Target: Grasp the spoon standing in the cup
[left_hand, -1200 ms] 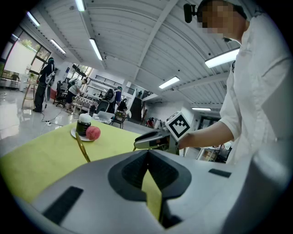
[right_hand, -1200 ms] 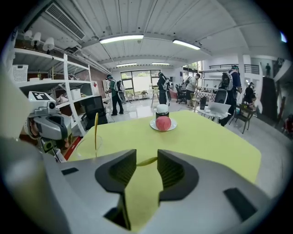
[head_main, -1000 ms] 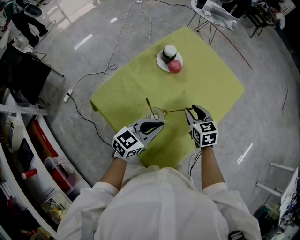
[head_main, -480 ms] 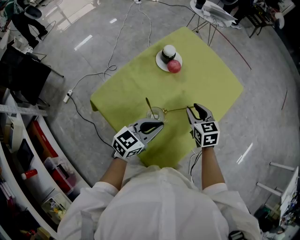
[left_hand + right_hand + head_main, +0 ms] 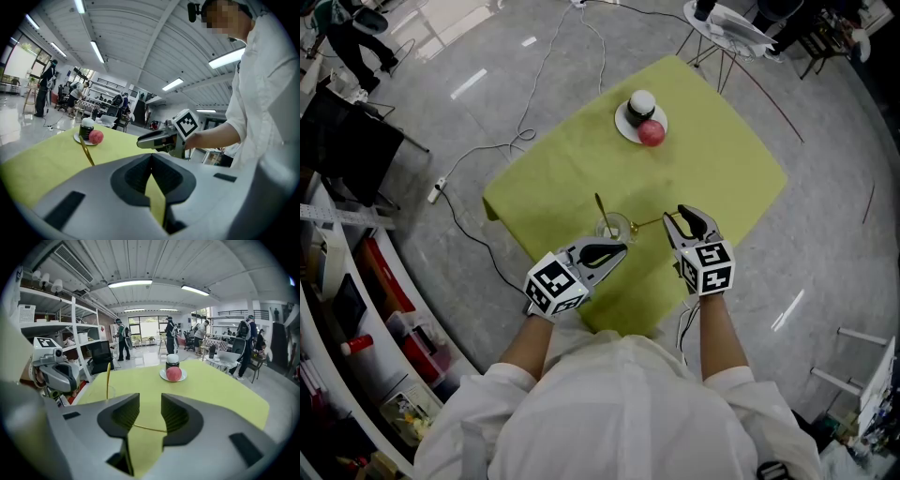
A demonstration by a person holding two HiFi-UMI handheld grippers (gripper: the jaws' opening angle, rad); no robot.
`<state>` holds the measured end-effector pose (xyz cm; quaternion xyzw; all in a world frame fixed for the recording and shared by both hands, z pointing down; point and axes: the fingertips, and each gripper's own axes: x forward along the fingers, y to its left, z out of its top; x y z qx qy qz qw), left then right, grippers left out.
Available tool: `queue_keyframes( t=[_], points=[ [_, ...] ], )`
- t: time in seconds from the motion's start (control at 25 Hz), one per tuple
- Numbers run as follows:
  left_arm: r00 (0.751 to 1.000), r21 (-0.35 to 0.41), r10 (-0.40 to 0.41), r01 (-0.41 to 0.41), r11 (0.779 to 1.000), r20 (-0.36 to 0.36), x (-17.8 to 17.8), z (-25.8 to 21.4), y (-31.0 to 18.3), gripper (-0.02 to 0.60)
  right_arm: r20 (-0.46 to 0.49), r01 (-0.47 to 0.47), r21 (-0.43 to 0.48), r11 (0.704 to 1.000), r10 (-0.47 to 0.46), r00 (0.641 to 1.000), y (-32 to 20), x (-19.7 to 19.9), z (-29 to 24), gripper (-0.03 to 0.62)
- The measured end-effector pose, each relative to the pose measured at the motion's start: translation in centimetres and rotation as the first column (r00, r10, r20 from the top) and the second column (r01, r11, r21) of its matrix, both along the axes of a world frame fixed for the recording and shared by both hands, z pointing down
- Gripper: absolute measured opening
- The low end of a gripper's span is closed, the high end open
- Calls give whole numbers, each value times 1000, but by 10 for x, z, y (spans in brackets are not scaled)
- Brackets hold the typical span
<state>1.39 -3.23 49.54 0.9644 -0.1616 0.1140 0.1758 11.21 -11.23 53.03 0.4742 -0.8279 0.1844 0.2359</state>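
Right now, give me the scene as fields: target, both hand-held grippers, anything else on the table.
target: gold spoon, standing tilted in clear cup, not gripped
left hand-held gripper: jaws together, empty, close to the cup
right hand-held gripper: jaws apart, nothing clamped
loose item: second gold utensil lying on the cloth, seen across the right jaws' gap
far side: plate with dark jar and red fruit
surface: yellow-green cloth
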Motion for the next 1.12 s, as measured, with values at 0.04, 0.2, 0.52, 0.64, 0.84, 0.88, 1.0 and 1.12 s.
queue_keyframes(
  t=[0.04, 0.2, 0.52, 0.64, 0.84, 0.88, 1.0, 1.12],
  points=[
    [1000, 0, -1, 1, 1000, 0, -1, 0, 0, 5, 5, 9, 0, 1000, -9, 1000, 0, -4, -1, 144],
    [1000, -1, -10, 10, 1000, -2, -3, 0, -1, 5, 15, 57, -6, 998, -57, 998, -2, -20, -2, 144],
    [1000, -4, -31, 31, 1000, -3, -9, 1, -2, 5, 37, 164, -17, 986, -163, 986, -3, -57, -7, 144],
    [999, -7, -38, 38, 999, -4, -11, 2, -1, 5, 48, 205, -22, 978, -204, 978, -3, -72, -9, 139],
    [999, -10, -45, 45, 999, -3, -13, 3, -1, 5, 57, 281, -33, 959, -279, 959, -3, -97, -10, 130],
    [999, -10, -46, 46, 999, -1, -14, 4, -1, 5, 58, 295, -39, 955, -293, 954, -3, -102, -10, 130],
    [999, -11, -50, 50, 999, -1, -15, 6, 0, 5, 64, 332, -52, 942, -328, 942, -3, -114, -8, 126],
    [998, -14, -56, 56, 998, -3, -16, 6, 0, 5, 67, 356, -61, 933, -352, 934, -5, -125, -7, 121]
  ],
)
